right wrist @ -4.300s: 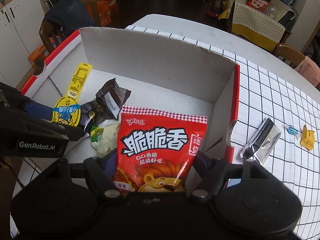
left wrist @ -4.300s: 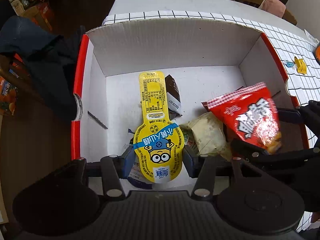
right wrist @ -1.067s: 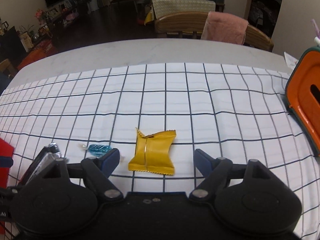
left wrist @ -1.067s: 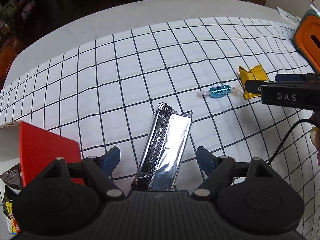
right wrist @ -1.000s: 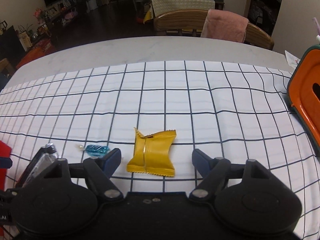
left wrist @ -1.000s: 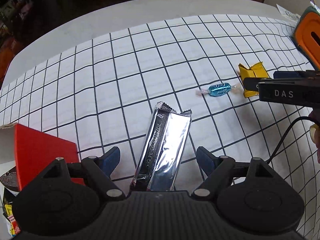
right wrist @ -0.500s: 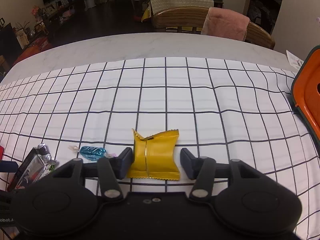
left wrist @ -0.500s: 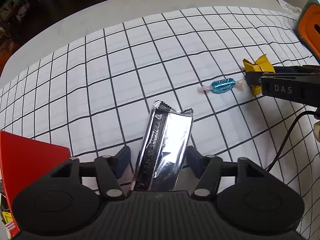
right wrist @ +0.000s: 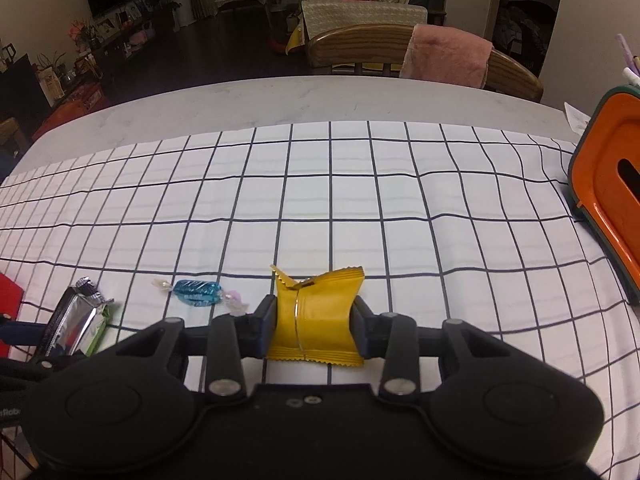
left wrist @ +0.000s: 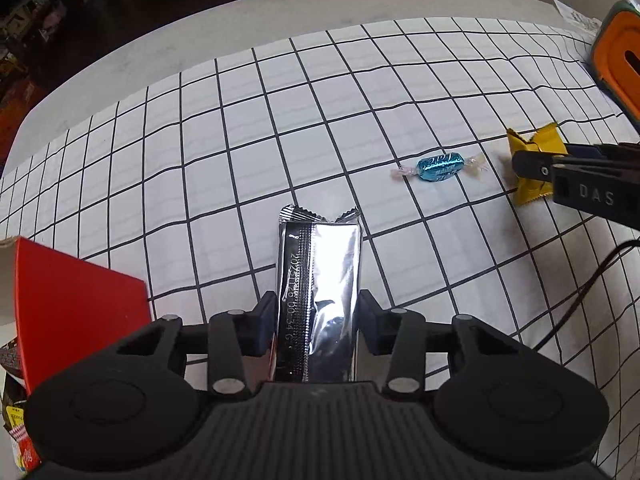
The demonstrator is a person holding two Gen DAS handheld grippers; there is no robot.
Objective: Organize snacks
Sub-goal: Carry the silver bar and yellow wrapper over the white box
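An orange container (right wrist: 612, 184) was cut off at the right edge; a red box (left wrist: 76, 300) ran past the left edge.

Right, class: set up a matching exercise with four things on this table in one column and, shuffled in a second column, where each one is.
Things
1. silver packet
2. yellow packet
3. blue candy
4. orange container

Places
A. loose on the checked cloth, between the two packets
B. pinched in the right gripper
C. at the table's right edge
D. pinched in the left gripper

Pairs: 1-D, 2-B, 3-A, 4-C
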